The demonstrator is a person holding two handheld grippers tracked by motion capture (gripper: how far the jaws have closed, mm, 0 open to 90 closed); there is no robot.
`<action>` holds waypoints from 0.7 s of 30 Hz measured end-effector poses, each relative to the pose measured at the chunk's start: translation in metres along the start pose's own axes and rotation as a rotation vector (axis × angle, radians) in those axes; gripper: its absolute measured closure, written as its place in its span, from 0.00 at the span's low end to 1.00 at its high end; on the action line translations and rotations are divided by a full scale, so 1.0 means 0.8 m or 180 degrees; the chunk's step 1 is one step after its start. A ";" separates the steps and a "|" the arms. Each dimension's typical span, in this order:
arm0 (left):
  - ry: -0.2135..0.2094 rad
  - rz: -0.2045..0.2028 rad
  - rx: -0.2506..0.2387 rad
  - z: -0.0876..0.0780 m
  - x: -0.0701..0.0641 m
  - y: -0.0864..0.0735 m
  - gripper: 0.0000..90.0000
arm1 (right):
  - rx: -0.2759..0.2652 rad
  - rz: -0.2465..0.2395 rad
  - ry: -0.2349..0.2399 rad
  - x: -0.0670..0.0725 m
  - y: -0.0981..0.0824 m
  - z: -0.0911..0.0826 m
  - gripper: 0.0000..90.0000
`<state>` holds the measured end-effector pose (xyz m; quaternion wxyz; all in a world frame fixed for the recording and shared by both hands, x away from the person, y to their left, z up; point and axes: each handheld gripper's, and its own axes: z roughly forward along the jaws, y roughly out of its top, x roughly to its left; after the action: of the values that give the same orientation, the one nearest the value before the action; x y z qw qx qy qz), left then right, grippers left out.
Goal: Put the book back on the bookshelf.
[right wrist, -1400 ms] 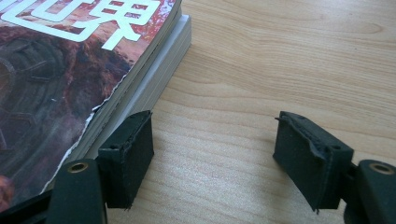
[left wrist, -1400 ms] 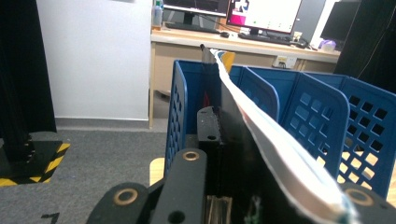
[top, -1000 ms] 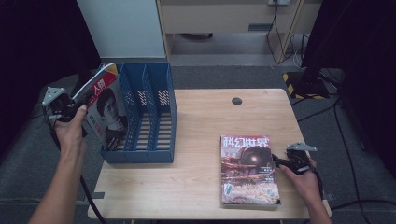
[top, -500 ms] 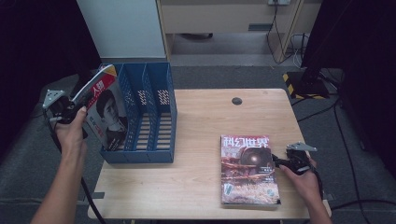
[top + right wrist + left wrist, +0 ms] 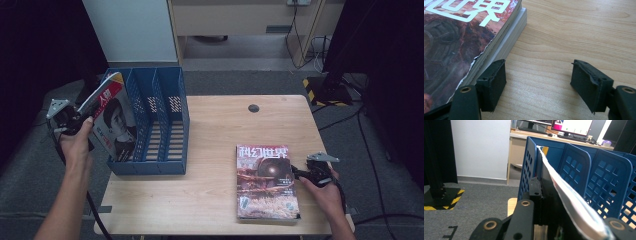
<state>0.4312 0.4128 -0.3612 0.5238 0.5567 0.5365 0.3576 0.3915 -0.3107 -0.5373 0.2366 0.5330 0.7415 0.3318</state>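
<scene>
With the left claw (image 5: 75, 119) clamped on the tilted magazine (image 5: 112, 120) at the left of the frame, its lower edge should be guided into the leftmost slot of the blue file rack (image 5: 165, 117), while the right claw (image 5: 296, 171) is kept open beside the magazine stack (image 5: 265, 182) at the lower right of the worktop (image 5: 215, 130).

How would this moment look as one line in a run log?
left tongs: shut on magazine, tilted at blue file rack | right tongs: open, beside magazine stack on table

The file rack (image 5: 155, 120) is blue with perforated dividers; the held magazine (image 5: 112, 120) shows red and white; the desk (image 5: 215, 125) is pale wood-grain.
</scene>
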 end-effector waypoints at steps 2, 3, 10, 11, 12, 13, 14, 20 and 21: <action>0.0005 0.0033 0.0021 -0.001 -0.001 0.000 0.94 | 0.0000 0.0000 0.0000 0.000 0.000 0.000 0.31; 0.0008 0.0051 0.0035 -0.002 -0.001 -0.001 0.94 | 0.0000 -0.0002 0.0001 0.000 0.000 0.000 0.31; 0.0019 0.0152 0.0088 -0.005 -0.002 -0.003 0.94 | 0.0001 -0.0003 0.0003 0.000 0.000 0.000 0.31; 0.0013 0.0146 0.0088 -0.005 -0.002 -0.003 0.94 | 0.0001 -0.0004 0.0003 0.000 0.000 0.000 0.31; 0.0005 0.0143 0.0086 -0.005 -0.002 -0.003 0.93 | 0.0001 -0.0005 0.0003 0.000 0.000 0.000 0.31; -0.0003 0.0137 0.0079 -0.006 -0.002 -0.003 0.92 | 0.0001 -0.0004 0.0004 0.000 0.000 0.000 0.31; -0.0015 0.0129 0.0075 -0.006 -0.002 -0.003 0.92 | 0.0001 -0.0004 0.0004 0.000 0.000 0.000 0.31; -0.0033 0.0154 0.0110 -0.009 -0.002 -0.002 0.83 | -0.0002 -0.0013 0.0006 0.000 0.000 0.000 0.31; -0.0033 0.0154 0.0110 -0.009 -0.002 -0.002 0.82 | -0.0002 -0.0013 0.0006 0.000 0.000 0.000 0.31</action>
<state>0.4236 0.4122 -0.3614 0.5081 0.5803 0.5262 0.3580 0.3916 -0.3106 -0.5374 0.2367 0.5311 0.7427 0.3322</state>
